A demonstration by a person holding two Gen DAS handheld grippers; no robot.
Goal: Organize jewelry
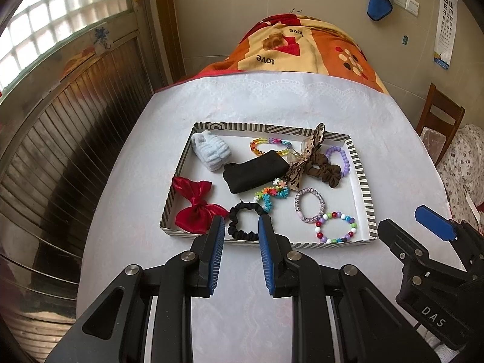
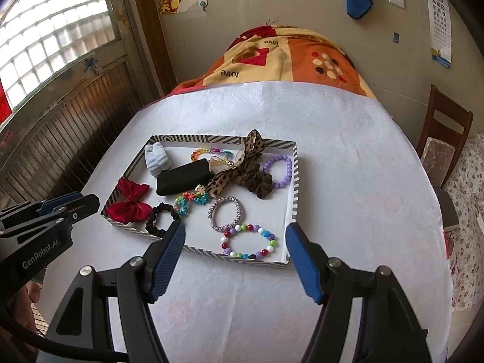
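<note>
Both tools are held above the near desk (image 2: 348, 157) edge — left tool (image 1: 241, 227) apart a little, right tool (image 2: 235, 236) spread wide, nothing gripped. Bracelets and scrunchies are scattered inside the striped tray (image 1: 364, 187) just ahead.

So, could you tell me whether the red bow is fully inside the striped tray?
Not fully: the red bow drapes over the striped tray at its left rim.

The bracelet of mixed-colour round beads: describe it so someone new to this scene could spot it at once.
Find the shallow striped-rim tray on the white-covered table. In its near right corner lies the mixed-colour round-bead bracelet, just in front of the woven lilac bangle. Unlike the all-purple bead bracelet farther back, it mixes red, white, green, blue and purple beads.
</note>
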